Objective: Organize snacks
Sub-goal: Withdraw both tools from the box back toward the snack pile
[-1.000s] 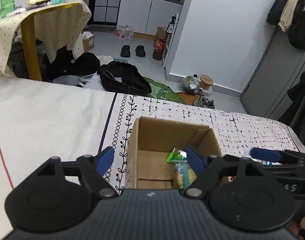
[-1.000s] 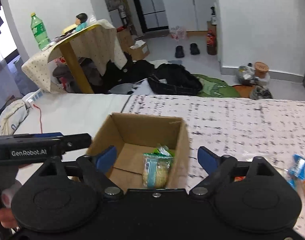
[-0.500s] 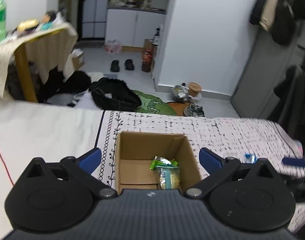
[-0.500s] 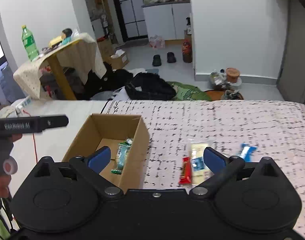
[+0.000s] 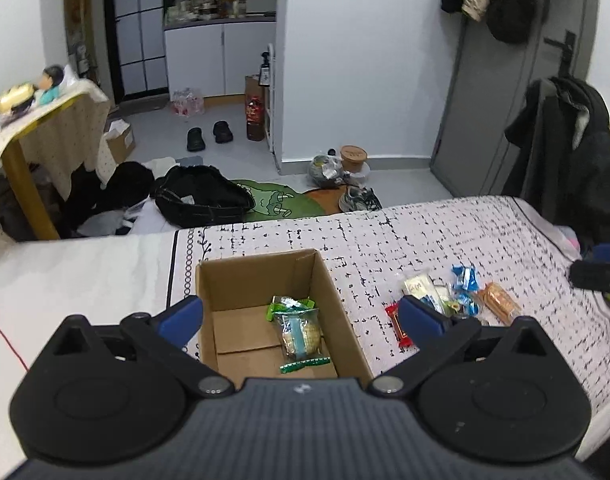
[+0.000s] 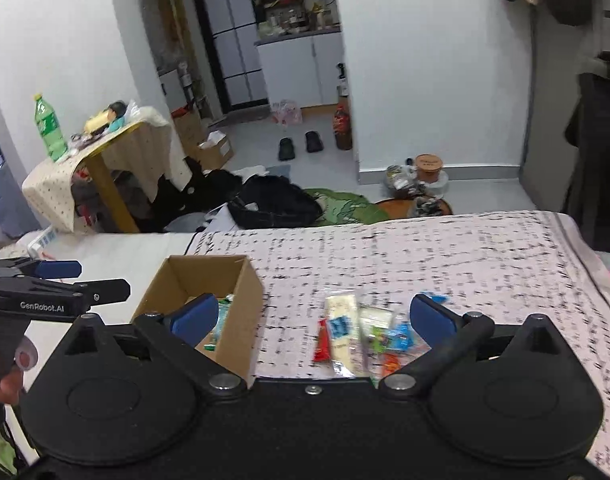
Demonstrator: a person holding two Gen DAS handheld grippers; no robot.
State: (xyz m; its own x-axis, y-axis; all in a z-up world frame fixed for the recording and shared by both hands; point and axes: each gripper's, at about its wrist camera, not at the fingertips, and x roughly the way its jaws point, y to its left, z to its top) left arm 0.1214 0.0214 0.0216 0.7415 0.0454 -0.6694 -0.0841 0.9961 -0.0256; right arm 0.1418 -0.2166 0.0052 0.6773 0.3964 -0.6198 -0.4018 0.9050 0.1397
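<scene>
Two snack packets lie in the open brown cardboard box [image 5: 261, 312] already — a clear-wrapped pale biscuit packet with green ends [image 5: 303, 336] resting on a green wrapper — and a loose heap of wrapped snacks [image 6: 365, 330] waits on the black-and-white patterned cloth [image 6: 445, 256] beside it. The left gripper [image 5: 299, 312] hangs above the box, its blue pads spread wide to either side of the box walls with nothing between them; its jaws have just been opening. The right gripper [image 6: 311, 316] is released too, empty, jaws likewise just opened to their full spread.

Here is the relation that counts: seen from the right wrist, the heap sits almost dead ahead between the right gripper's fingertips, while the box lies off to its left. So the right hand looks the nearer one for the next pick. The long pale yellow packet [image 6: 341, 322] and the thin red stick-shaped packet [image 6: 323, 340] beside it both run roughly along the pointing line, so as I judge it the jaws would close across their narrow width. Blue packets and an orange one lie jumbled on the far right — easy to snag two at once.

Writing: "GenRobot.AI" reads clearly on the left gripper's black side. The packet labels are too blurred to read.
</scene>
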